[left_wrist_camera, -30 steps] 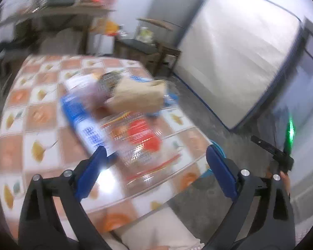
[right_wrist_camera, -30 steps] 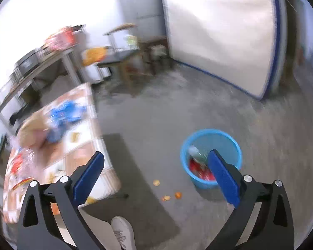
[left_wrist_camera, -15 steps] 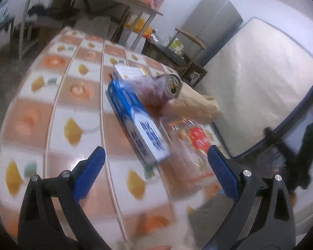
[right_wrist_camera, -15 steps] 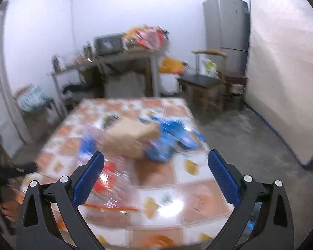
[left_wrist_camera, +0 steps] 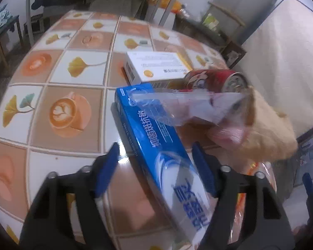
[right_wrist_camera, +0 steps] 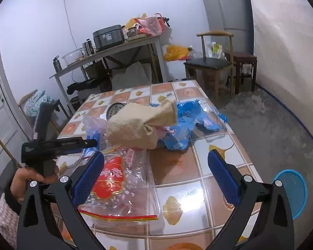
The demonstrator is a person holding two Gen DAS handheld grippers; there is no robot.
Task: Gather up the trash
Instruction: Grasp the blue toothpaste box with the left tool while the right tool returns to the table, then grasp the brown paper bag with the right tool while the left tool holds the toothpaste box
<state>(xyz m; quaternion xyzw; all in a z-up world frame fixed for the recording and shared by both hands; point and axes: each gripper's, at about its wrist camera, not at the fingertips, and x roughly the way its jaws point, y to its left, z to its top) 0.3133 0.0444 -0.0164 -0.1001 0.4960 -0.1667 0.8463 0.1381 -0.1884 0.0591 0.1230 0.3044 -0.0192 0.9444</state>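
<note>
Left wrist camera looks steeply down on the tiled table (left_wrist_camera: 77, 66), where the trash lies heaped toward my three o'clock. I have my left gripper (left_wrist_camera: 154, 162) astride the long blue box (left_wrist_camera: 156, 145), which runs from twelve o'clock back toward me, because it sits at the near edge of the heap and is stiff enough to lift cleanly. Its jaws have just been closing and now stand about half apart with the box between them; the right pad looks at or very near the box's side, while a gap shows at the left pad, so I judge it is not yet clamped. A clear plastic wrapper (left_wrist_camera: 187, 108) lies across the far end of the box, so it may drag along when I lift. Beyond it at one o'clock lie a red can (left_wrist_camera: 217, 79) on its side and a white carton (left_wrist_camera: 154, 66); a brown paper bag (left_wrist_camera: 267, 133) slumps at three o'clock.

From the right wrist camera, my right gripper (right_wrist_camera: 156, 177) hangs over the near table edge with its jaws wide apart and nothing between the pads, above a clear bag with red print (right_wrist_camera: 119, 183). The blue bin (right_wrist_camera: 292, 193) waits on the floor at four o'clock, where all this belongs.
</note>
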